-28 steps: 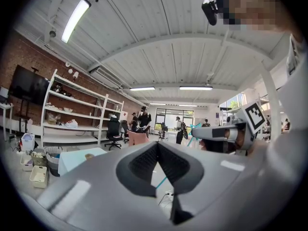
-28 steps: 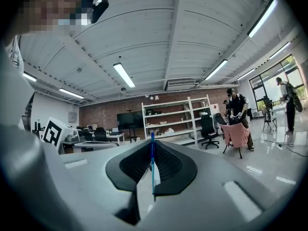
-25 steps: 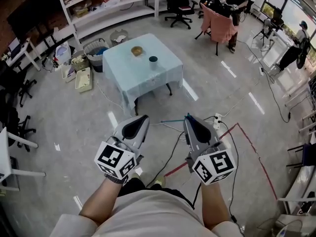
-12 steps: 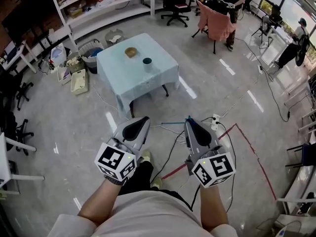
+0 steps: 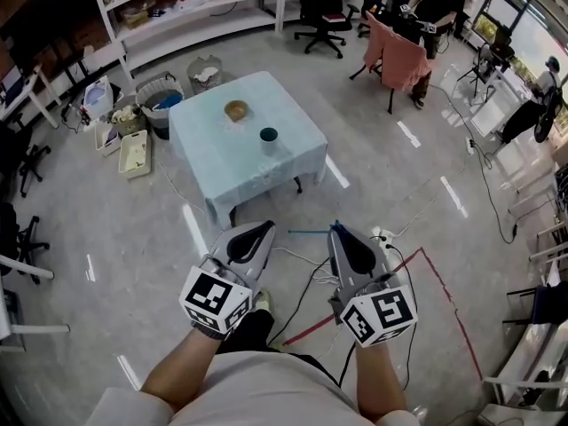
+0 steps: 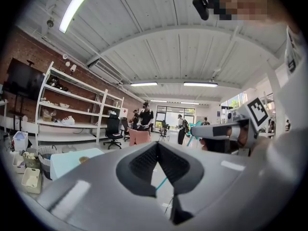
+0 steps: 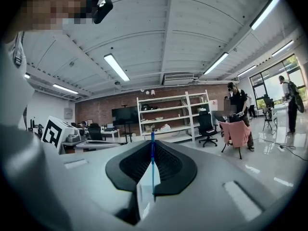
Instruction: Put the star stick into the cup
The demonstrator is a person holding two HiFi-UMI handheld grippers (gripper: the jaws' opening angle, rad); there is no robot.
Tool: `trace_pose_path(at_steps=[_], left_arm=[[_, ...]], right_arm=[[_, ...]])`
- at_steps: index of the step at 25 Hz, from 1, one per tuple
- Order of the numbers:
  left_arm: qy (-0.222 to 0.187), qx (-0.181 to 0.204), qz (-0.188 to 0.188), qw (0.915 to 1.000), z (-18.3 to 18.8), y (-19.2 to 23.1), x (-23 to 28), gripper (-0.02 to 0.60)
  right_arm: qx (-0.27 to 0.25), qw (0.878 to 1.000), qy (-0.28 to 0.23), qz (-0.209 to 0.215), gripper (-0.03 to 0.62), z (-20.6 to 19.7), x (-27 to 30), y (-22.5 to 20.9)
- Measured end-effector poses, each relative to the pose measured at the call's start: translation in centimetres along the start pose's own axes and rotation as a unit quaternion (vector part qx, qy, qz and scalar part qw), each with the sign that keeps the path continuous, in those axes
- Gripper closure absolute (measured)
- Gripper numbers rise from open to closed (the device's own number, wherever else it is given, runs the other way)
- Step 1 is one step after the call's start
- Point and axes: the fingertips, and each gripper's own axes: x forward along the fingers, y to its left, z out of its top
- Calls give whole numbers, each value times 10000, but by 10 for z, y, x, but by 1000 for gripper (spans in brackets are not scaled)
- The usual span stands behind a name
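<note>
Bright, even light, fisheye-warped.
Long white ceiling tube lamps (image 6: 74, 6) glow above the jaws of the left gripper (image 6: 158, 143); glare streaks the glossy grey floor (image 5: 410, 133) beyond; corners black.

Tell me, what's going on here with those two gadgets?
A person stands on the open floor with a two-jaw gripper in each hand. The right gripper is shut on a thin blue star stick that pokes out sideways. The left gripper is shut and holds nothing. The dark cup stands on the light blue table further ahead, apart from a small bowl, so the stick is not yet in the cup.
</note>
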Motion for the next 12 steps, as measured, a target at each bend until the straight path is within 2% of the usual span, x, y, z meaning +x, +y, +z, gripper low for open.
trace_pose_path(at_steps=[8,12], left_arm=[[1,-17,90,10000,6,92,46,575],[-35,-76,152,9998,4,120,63,575]], right_arm=[[-78,9999,108,-54,566,9,101,-14],[-143,9998,153,-13,566,7,132,-21]])
